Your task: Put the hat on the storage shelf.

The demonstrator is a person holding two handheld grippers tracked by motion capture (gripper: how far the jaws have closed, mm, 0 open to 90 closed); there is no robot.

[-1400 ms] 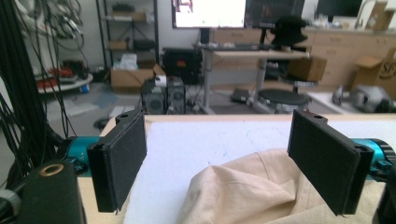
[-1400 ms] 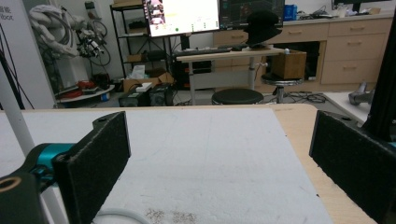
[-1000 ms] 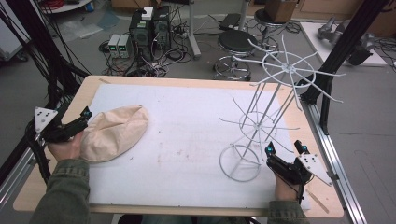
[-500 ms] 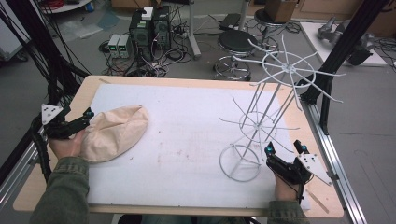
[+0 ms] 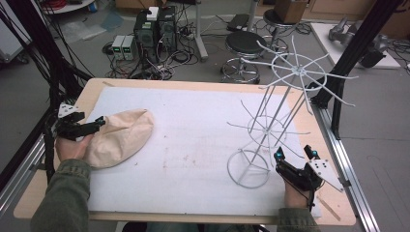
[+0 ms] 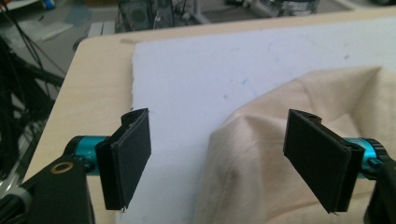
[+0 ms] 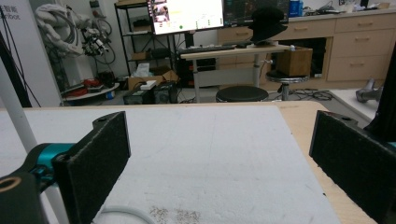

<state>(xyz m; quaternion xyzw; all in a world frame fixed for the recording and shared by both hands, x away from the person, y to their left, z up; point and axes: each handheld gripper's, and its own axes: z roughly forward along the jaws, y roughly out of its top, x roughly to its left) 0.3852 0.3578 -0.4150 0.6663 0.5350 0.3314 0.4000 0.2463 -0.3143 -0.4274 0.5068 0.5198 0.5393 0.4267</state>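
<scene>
A beige cloth cap (image 5: 121,137) lies crumpled at the left of the white mat (image 5: 193,145). My left gripper (image 5: 94,126) sits at the cap's left edge, open. In the left gripper view its jaws (image 6: 219,128) stand wide apart, with a fold of the cap (image 6: 261,154) rising between them, nearer the right jaw. A white wire rack (image 5: 270,130) stands at the right on a ring base (image 5: 249,168). My right gripper (image 5: 294,155) rests just right of that base, open and holding nothing (image 7: 219,140). The rack's pole (image 7: 16,107) shows at the left of the right gripper view.
The wooden table edge (image 5: 338,203) borders the mat. A metal rail (image 5: 345,164) and a black frame post (image 5: 358,43) run along the right side, with black posts (image 5: 43,63) at the left. A stool (image 5: 244,46) and computers (image 5: 154,29) stand on the floor beyond.
My left gripper has turned and shifted slightly right toward the cap. The right gripper, cap and rack have not moved.
</scene>
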